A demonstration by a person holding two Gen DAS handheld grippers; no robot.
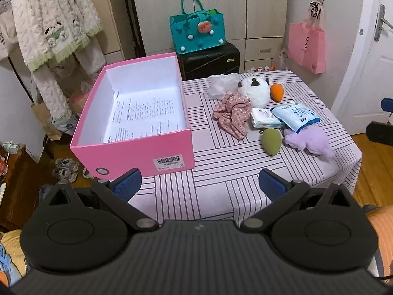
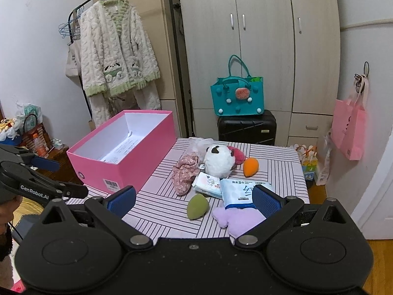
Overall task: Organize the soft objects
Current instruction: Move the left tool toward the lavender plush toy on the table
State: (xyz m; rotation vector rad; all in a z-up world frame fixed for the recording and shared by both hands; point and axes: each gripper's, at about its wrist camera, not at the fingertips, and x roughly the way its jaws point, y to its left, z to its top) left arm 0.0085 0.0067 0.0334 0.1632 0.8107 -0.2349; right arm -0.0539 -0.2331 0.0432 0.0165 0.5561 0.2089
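Lying beyond both wide-spread tongs (image 1: 199, 184), soft toys (image 1: 254, 91) beside pink box (image 1: 132, 145).

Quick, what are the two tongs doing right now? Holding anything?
Left tongs: open, holding nothing.
Right tongs: open, holding nothing.

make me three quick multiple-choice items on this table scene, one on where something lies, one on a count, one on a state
1. Where does the open pink cardboard box stand relative to the soft things?
A. left of them
B. right of them
C. on top of them

2. How many egg-shaped makeup sponges lie on the striped tablecloth?
A. one
B. two
C. four

3. What does the box hold?
A. the white plush panda
B. only printed paper
C. the purple fluffy toy

Key: 1 A, the pile lies to its right. 2 B, a green sponge and an orange sponge. 3 B, only a printed sheet shows inside.
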